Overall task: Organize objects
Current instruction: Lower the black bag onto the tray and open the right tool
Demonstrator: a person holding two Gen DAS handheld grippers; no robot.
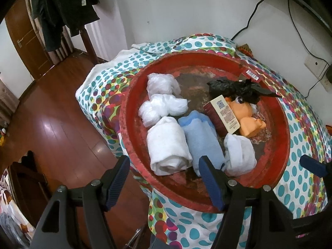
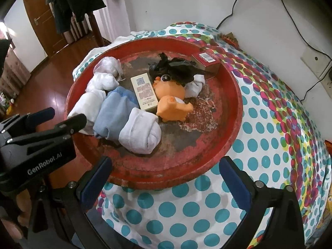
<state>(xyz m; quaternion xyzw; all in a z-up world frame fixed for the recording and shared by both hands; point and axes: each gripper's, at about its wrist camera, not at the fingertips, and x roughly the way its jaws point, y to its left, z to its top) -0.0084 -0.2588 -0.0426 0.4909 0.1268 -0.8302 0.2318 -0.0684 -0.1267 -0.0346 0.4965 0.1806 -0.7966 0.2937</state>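
Both sets of jaws stand wide apart and empty: the left gripper [image 1: 166,178] hovers over the tray's [image 1: 282,124] near rim by the rolled towels [image 1: 169,145], the right gripper [image 2: 166,184] just short of it, likely choosing a pick. Socks [image 2: 141,130], box [image 2: 144,94], toy [image 2: 171,99] and bags [image 1: 160,105] crowd the tray on the dotted cloth [image 2: 269,145].
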